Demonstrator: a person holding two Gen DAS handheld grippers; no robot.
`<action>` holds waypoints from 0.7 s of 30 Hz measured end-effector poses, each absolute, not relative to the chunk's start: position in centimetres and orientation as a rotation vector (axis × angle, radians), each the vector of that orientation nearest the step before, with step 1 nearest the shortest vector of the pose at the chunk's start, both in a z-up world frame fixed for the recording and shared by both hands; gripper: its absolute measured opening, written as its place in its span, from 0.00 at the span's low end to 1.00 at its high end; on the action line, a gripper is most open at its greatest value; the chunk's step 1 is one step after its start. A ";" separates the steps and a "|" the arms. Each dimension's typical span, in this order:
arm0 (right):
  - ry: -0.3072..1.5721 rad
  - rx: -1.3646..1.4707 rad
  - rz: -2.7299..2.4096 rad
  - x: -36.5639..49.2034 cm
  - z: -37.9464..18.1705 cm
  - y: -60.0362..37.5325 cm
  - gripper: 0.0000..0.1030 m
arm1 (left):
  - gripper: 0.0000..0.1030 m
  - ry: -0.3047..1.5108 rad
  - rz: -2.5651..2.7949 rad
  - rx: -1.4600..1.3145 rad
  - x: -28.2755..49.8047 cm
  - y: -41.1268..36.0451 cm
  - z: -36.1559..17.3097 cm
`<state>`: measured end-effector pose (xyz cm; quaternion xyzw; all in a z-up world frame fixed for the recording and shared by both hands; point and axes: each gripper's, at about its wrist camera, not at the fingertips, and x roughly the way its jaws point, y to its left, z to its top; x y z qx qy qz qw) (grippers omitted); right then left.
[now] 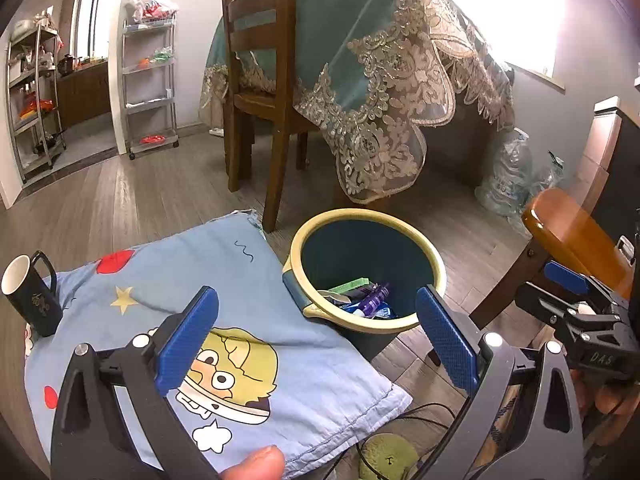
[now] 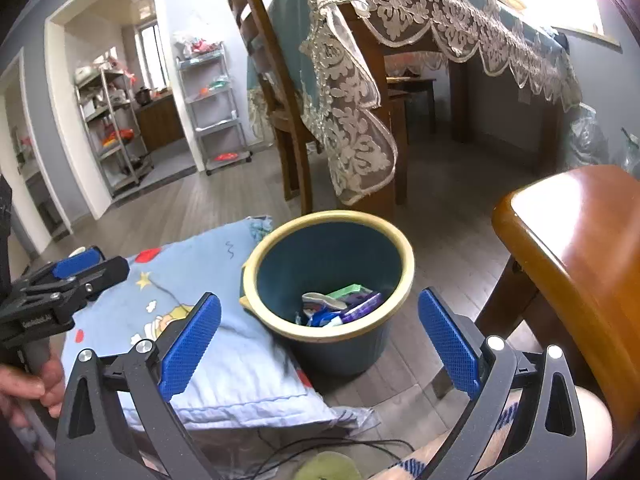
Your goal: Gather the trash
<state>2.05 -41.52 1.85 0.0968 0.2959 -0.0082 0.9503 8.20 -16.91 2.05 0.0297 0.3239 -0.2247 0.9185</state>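
Dark-blue plastic with a cream rim, one trash bin [image 2: 328, 276] stands on the wood floor, touching one cartoon-print pillow [image 1: 192, 320]. Several wrappers [image 2: 340, 308] lie at its bottom. Both the right gripper [image 2: 320, 344] and the left gripper [image 1: 320, 340] hang near it, jaws spread wide, holding nothing. One black mug [image 1: 30, 292] stands on the pillow's far corner.

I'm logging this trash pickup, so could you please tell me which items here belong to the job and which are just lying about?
Job:
- trash bin
- wrappers in the bin
- left gripper, open
- right gripper, open

Lying about:
- mug
- cartoon cloth
- dining chair
- lace tablecloth
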 end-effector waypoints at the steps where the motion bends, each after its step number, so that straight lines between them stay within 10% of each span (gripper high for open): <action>1: 0.600 0.195 -0.018 2.0 1.8 -41.5 0.95 | 0.94 0.664 -0.458 0.058 8.1 -16.8 2.1; 21: 0.602 0.190 -0.004 2.0 1.8 -40.9 0.95 | 0.94 0.663 -0.450 0.068 8.1 -16.9 2.1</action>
